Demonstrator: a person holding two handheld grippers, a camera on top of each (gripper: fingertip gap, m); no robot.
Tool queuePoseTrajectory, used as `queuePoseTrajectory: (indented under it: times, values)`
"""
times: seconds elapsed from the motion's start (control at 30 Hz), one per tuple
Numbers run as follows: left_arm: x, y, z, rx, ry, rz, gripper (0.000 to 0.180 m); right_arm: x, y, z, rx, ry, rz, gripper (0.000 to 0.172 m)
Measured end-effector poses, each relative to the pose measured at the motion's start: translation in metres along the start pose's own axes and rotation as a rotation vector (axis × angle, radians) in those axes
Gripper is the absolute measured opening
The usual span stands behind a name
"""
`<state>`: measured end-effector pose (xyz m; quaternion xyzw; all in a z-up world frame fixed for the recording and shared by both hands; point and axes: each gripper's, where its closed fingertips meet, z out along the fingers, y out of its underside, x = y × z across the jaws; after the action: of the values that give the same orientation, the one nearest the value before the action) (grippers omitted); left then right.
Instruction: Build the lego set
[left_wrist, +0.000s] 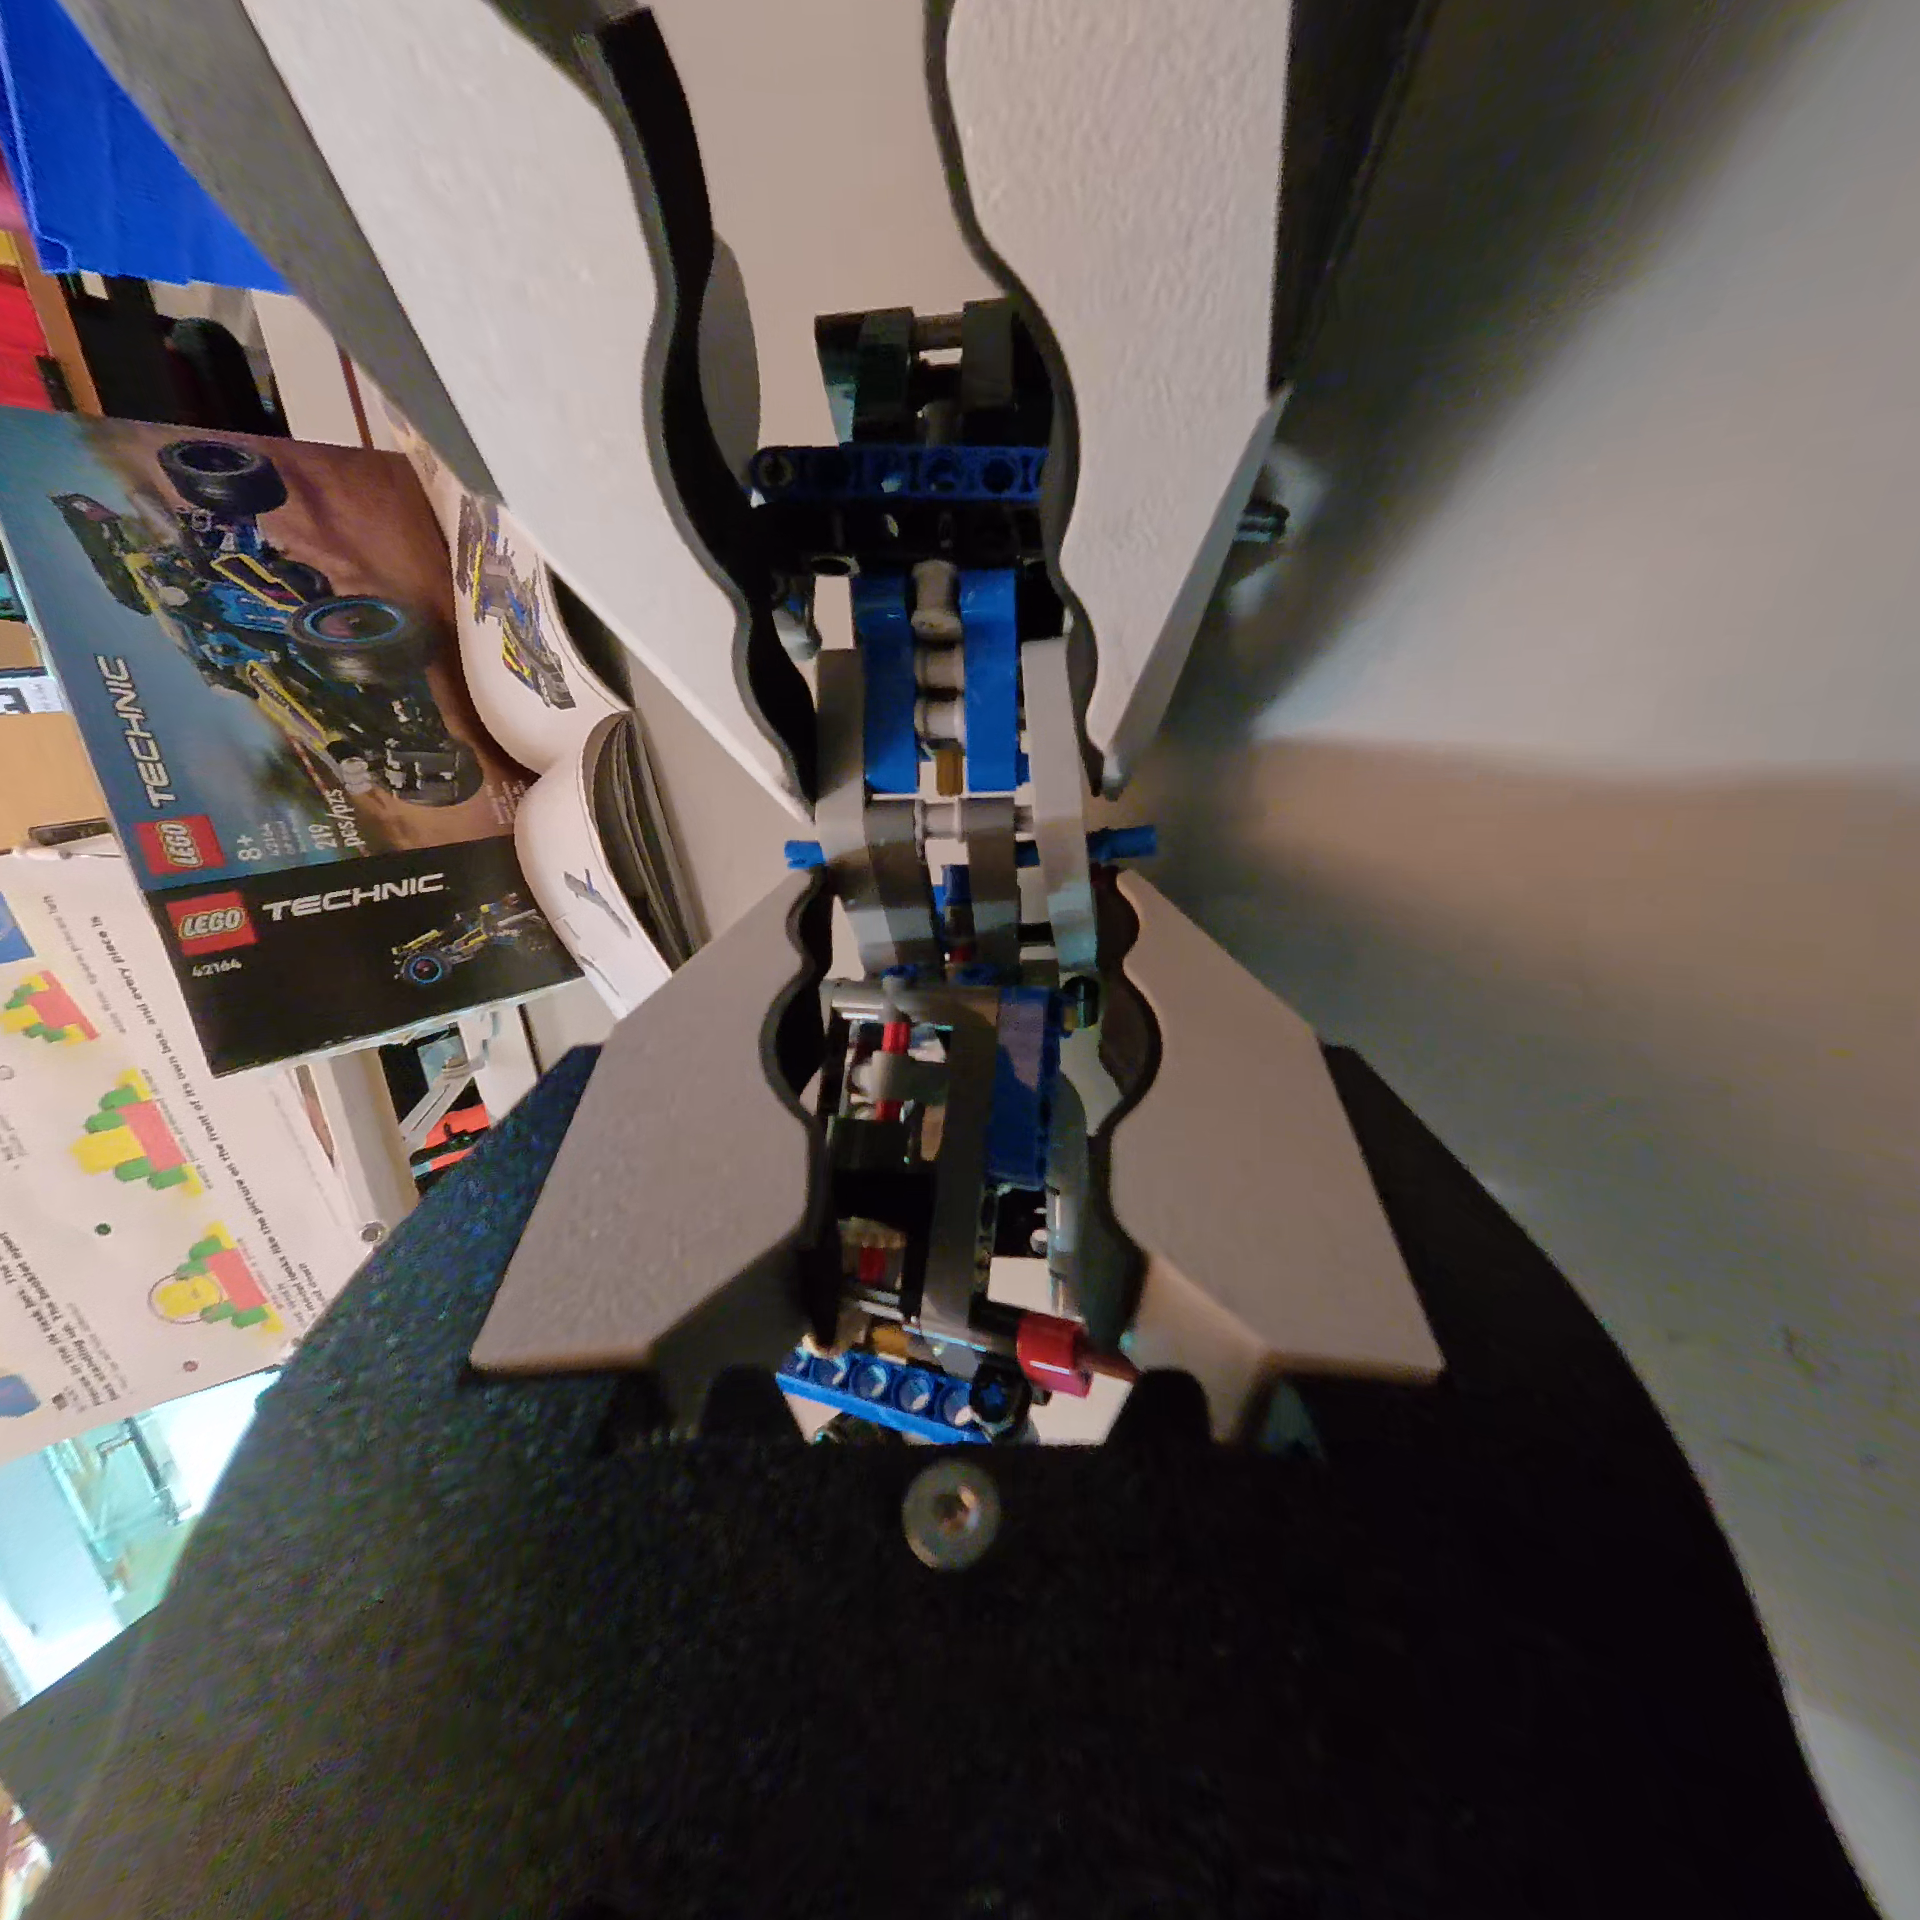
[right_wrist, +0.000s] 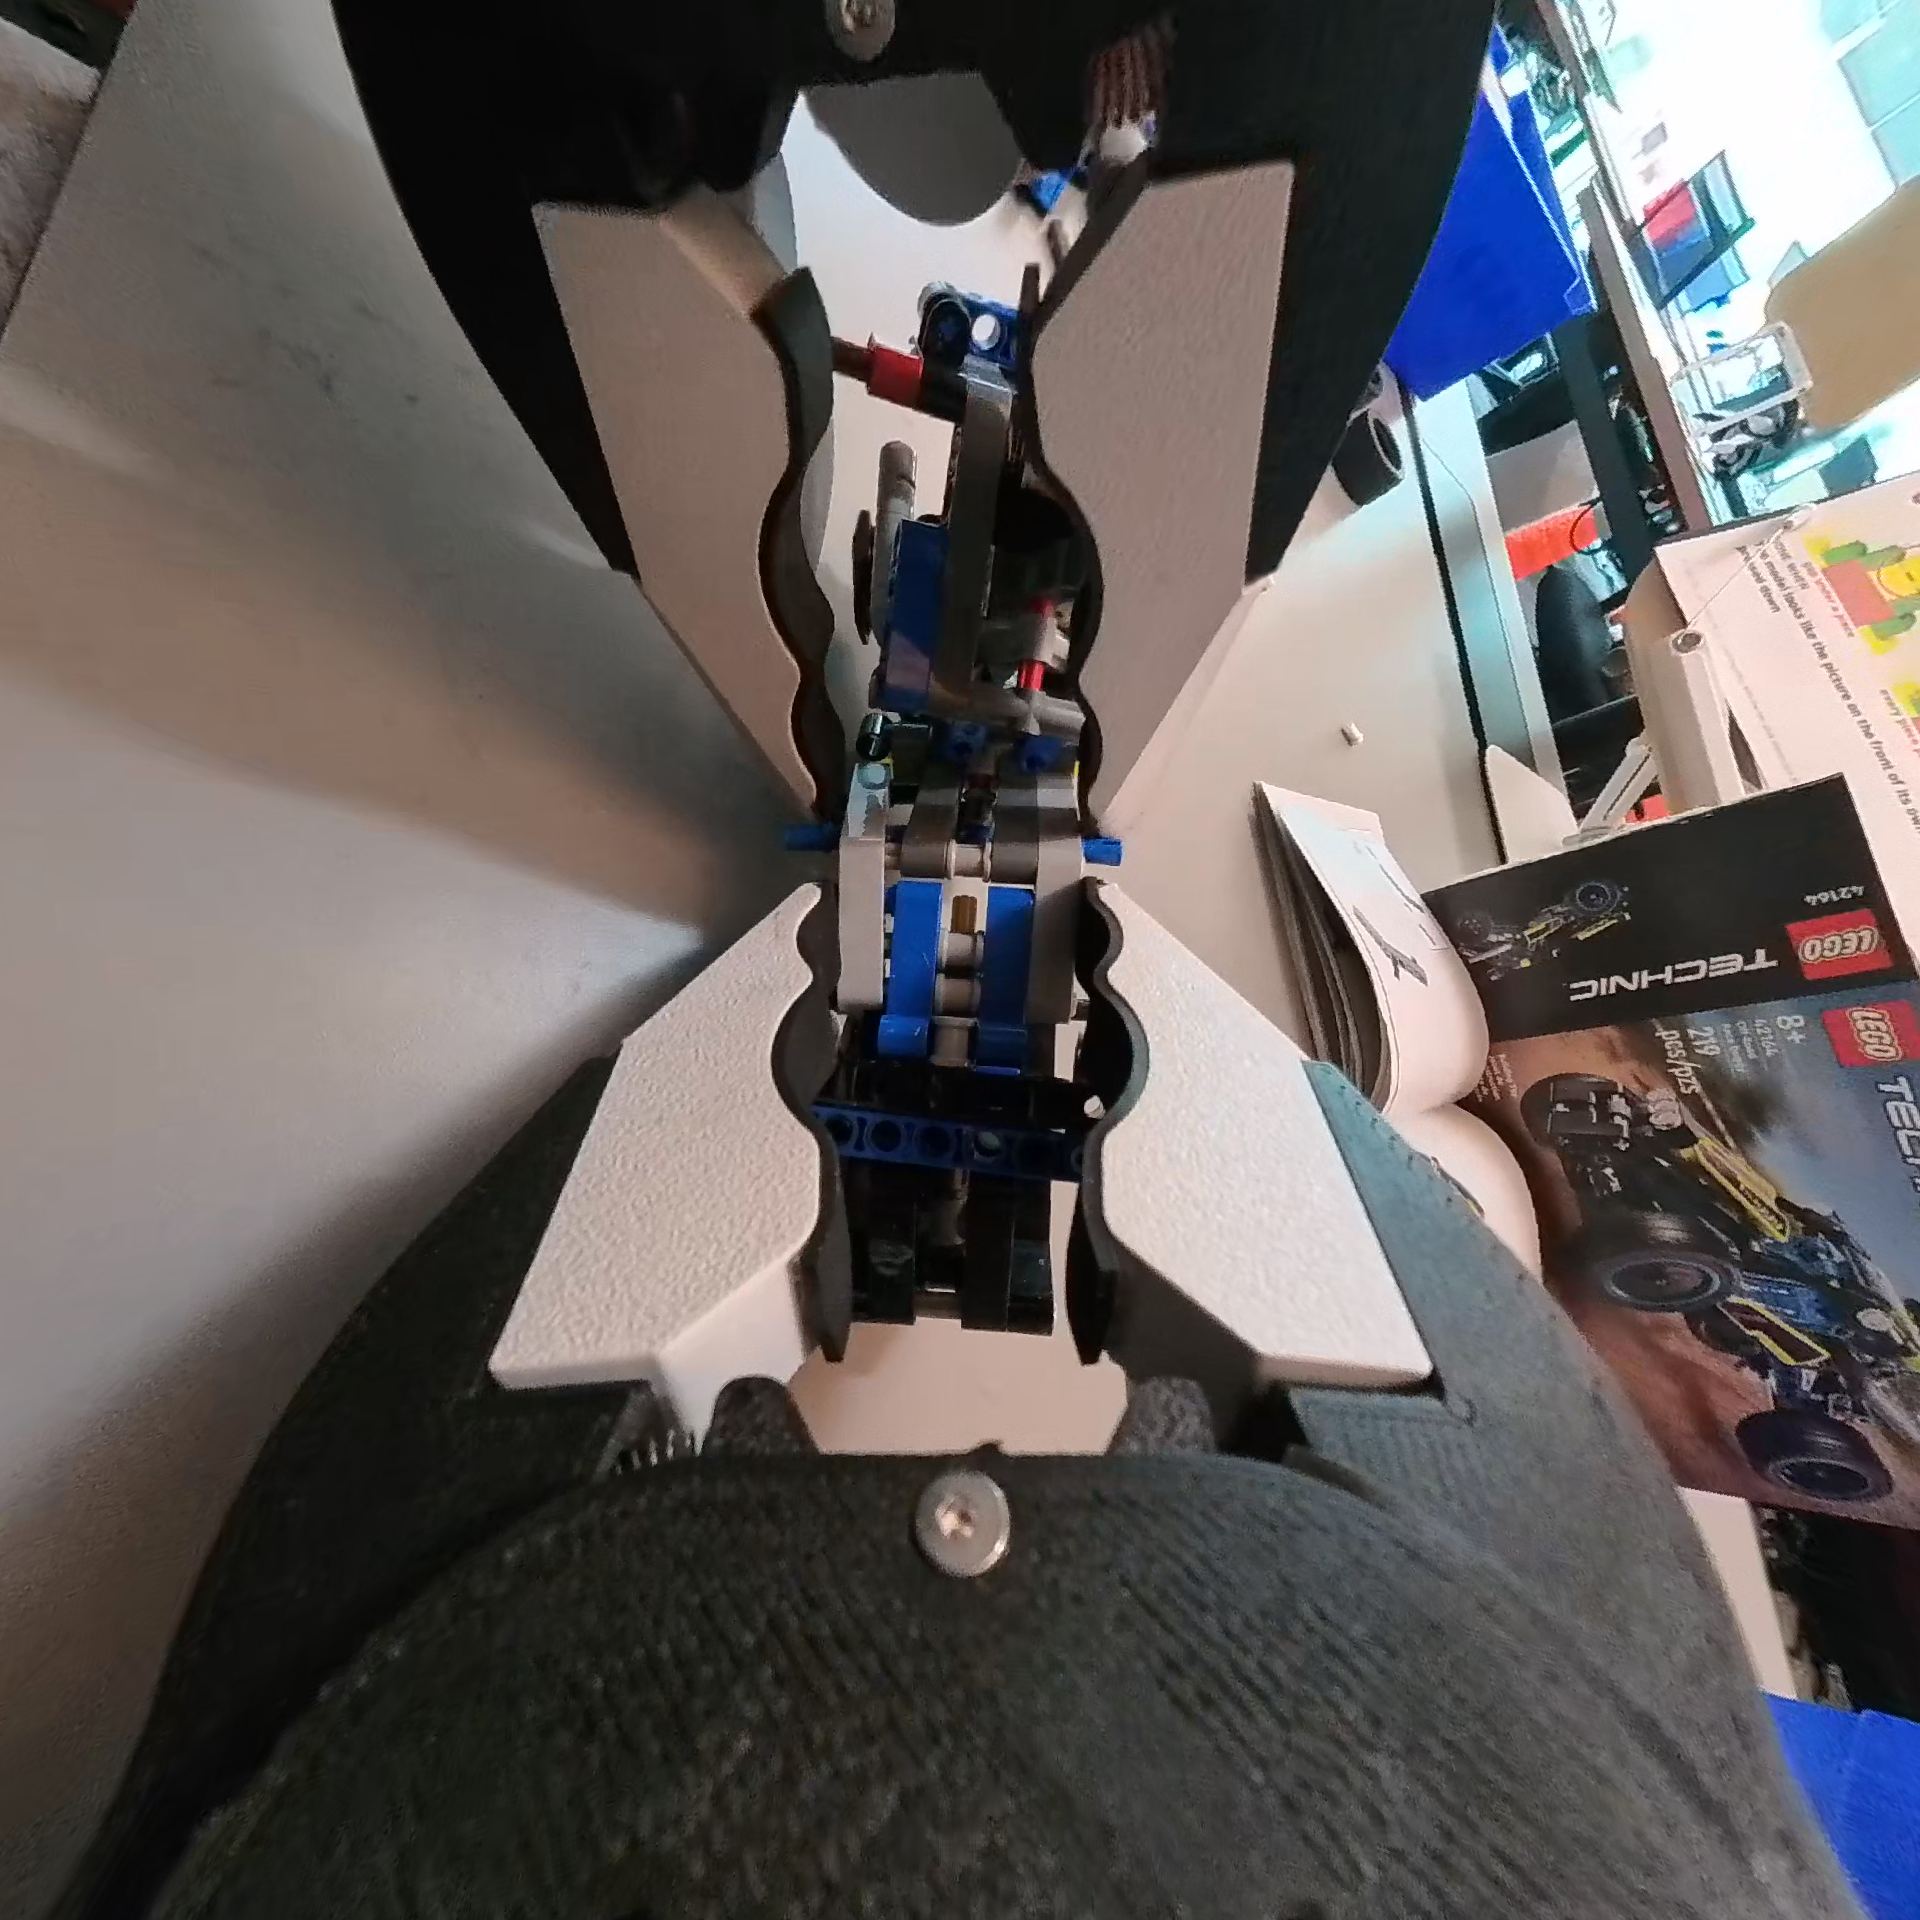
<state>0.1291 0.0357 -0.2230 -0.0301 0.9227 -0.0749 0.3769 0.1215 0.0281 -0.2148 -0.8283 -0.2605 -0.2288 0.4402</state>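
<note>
Both grippers, left (left_wrist: 956, 862) and right (right_wrist: 956, 894), have their jaws clamped partway shut on opposite ends of the same blue-grey model (left_wrist: 940, 831), held up beside the box (left_wrist: 281, 727).

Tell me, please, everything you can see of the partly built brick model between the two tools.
The brick model is a long, narrow plastic assembly of blue, grey and black beams, with red axle pieces near one end and small blue pins sticking out at its middle. It hangs clear of the white table, gripped end to end: the left tool clamps the end with red pieces, the right tool the end with black beams.
</note>
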Motion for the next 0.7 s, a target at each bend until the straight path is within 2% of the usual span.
queuePoseTrajectory:
  times: [0.4,0.7]
  values:
    - [-0.0011,0.0034,0.0046,-0.049,0.029,0.046,0.048,0.0009,0.0006,0.0005,0.0,0.002,0.027,0.044]
    - [-0.0006,-0.0014,0.0052,-0.01,0.052,0.033,0.047,0.0012,-0.0002,-0.0005,-0.024,-0.003,0.018,0.043]
